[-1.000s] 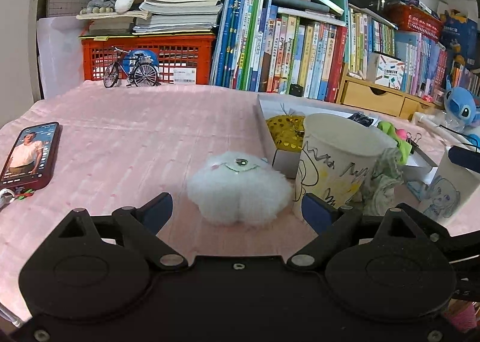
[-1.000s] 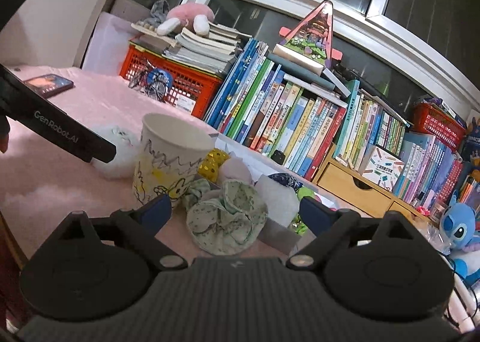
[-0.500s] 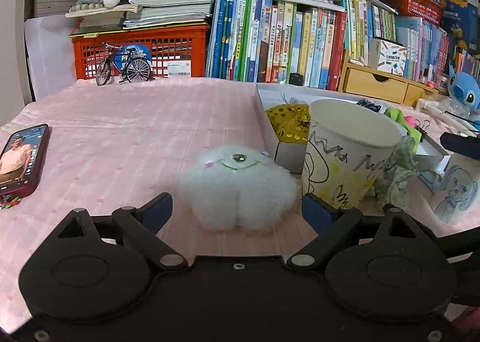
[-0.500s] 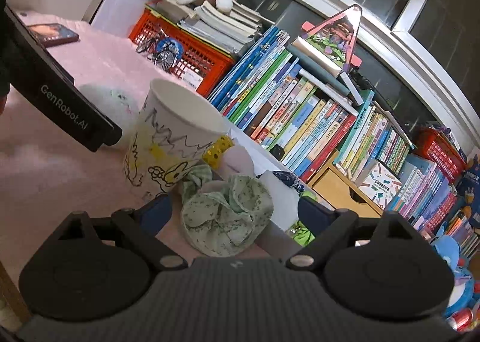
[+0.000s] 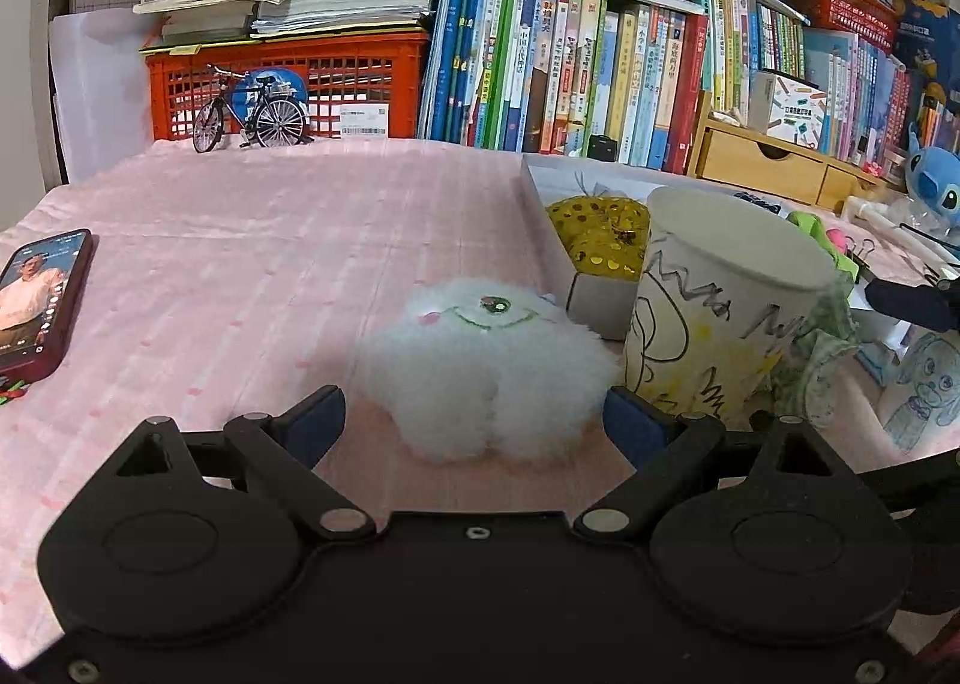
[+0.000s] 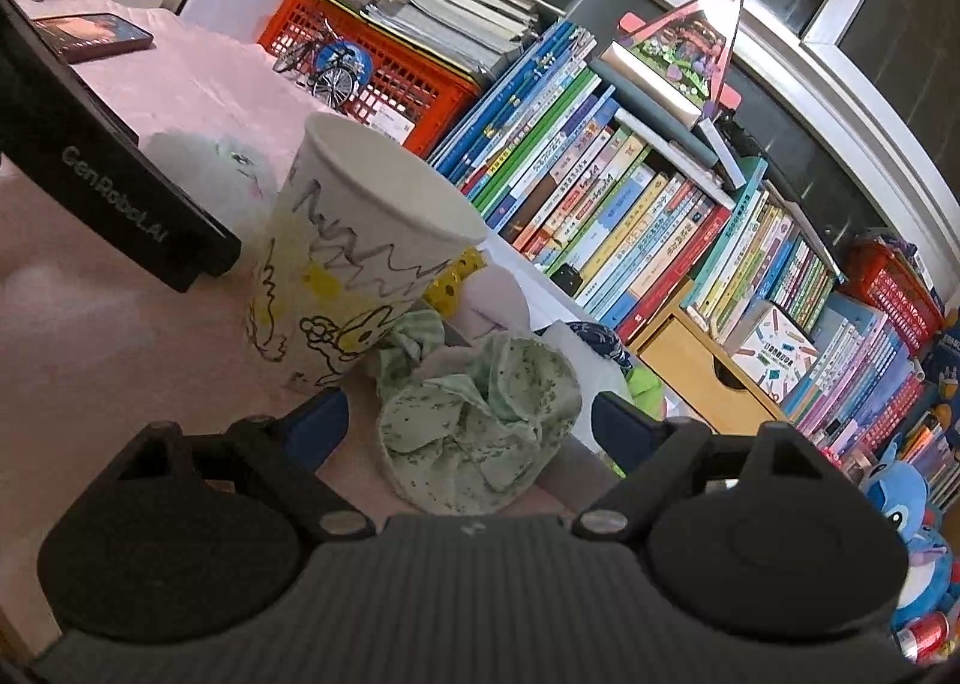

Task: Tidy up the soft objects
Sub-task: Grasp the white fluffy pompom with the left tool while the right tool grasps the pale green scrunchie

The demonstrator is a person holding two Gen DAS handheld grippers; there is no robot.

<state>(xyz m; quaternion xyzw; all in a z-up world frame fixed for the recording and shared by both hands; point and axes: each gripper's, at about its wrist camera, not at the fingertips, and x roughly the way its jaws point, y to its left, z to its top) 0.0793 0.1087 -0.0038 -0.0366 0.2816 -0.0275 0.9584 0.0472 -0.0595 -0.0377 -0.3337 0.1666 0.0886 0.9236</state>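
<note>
Right gripper (image 6: pixel 465 423) spread wide, fingers flanking green scrunchie (image 6: pixel 477 429) on pink cloth (image 6: pixel 120 360), not touching. Doodled paper cup (image 6: pixel 354 258) upright just left of scrunchie. White fluffy toy (image 6: pixel 210 180) farther left, partly behind left gripper (image 6: pixel 108 186). Books (image 6: pixel 600 192) at far side.

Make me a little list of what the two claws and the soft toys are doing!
left claw: open, around the white fluffy toy, pads not touching it
right claw: open, around the green scrunchie
fluffy toy: lies on the pink cloth, left of the paper cup
scrunchie: beside the cup, in front of the white box
box: holds a gold sequin thing
phone: at the cloth's left edge
</note>
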